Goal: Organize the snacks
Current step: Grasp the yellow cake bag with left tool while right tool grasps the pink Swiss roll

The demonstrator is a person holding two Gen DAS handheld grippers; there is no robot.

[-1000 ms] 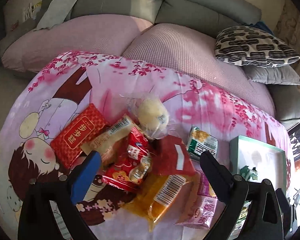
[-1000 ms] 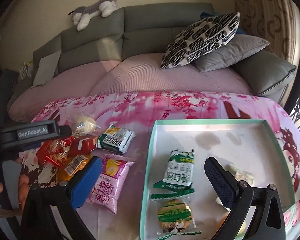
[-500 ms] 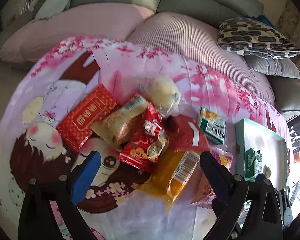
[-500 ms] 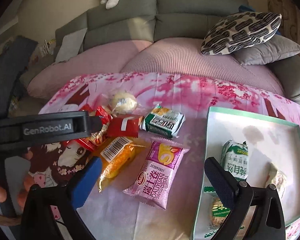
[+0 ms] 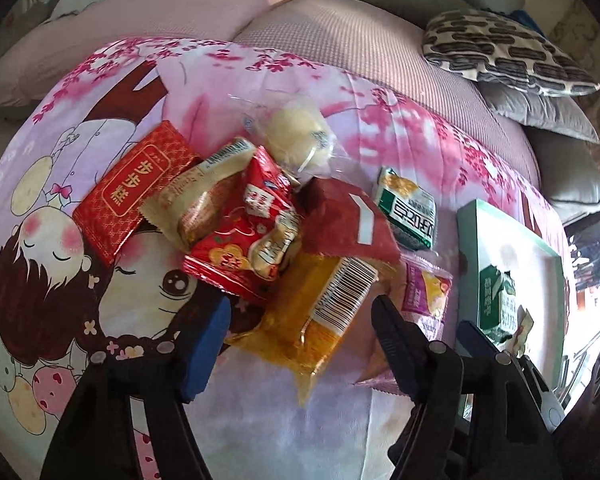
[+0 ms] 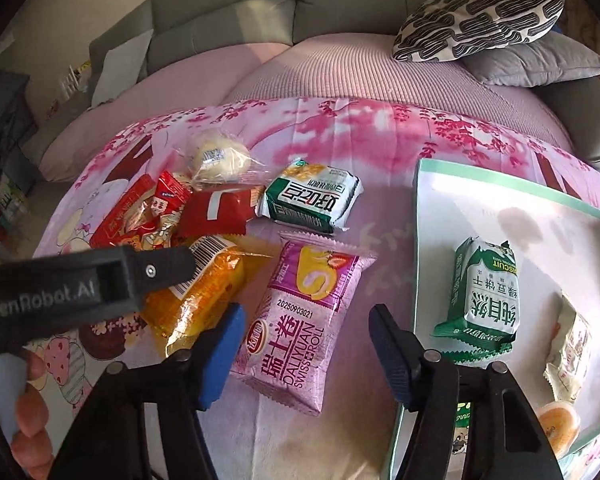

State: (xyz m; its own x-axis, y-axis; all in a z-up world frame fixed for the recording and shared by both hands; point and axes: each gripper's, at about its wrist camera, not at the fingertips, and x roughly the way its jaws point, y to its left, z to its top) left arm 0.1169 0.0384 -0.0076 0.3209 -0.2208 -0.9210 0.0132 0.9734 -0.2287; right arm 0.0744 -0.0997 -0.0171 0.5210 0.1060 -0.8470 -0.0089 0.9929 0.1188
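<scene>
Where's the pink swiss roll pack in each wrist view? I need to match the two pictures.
Left wrist: pink swiss roll pack sits right of centre, partly behind the right finger of the left tongs.
Right wrist: pack lies centre, between the right tongs fingers.
Shared landmark: the yellow barcoded packet lies beside it.

Your left tool [image 6: 100, 284] covers part of the translucent orange snack packet [image 6: 204, 292]. The mint-rimmed white tray [image 6: 418, 208] runs off the frame's right edge, and its small cream wrapper [image 6: 568, 348] is blurred, print unreadable.
</scene>
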